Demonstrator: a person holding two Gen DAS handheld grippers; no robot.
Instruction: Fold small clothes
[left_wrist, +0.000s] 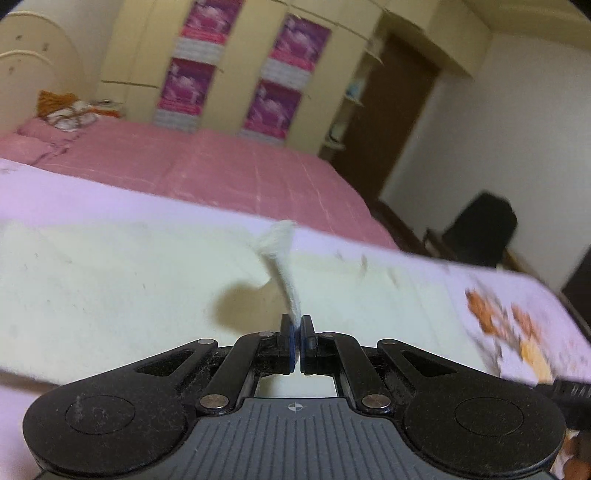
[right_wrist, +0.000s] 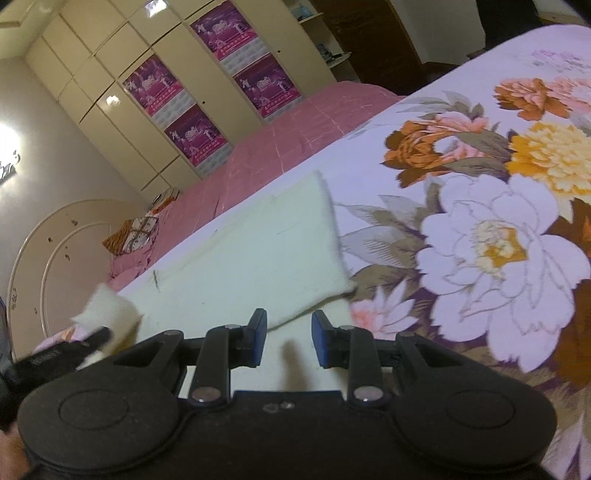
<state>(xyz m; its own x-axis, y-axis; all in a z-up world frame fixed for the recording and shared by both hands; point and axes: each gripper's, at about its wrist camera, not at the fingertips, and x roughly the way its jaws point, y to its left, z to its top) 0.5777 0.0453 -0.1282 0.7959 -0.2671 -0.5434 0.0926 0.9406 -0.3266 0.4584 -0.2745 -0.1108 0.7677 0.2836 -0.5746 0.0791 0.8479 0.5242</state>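
The left gripper (left_wrist: 298, 326) has its fingers clamped on a lifted corner of the cream cloth (left_wrist: 110, 280), which lies spread on the floral bedsheet (right_wrist: 480, 229). The right gripper (right_wrist: 289, 332) hangs over the cloth's near edge, fingers apart, gripping nothing.

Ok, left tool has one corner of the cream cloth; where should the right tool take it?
Probably the near right corner of the cream cloth, coming in low from the near edge. There it lies flat on the floral sheet with a free edge just ahead of the open right tool, while the left tool pinches a lifted corner.
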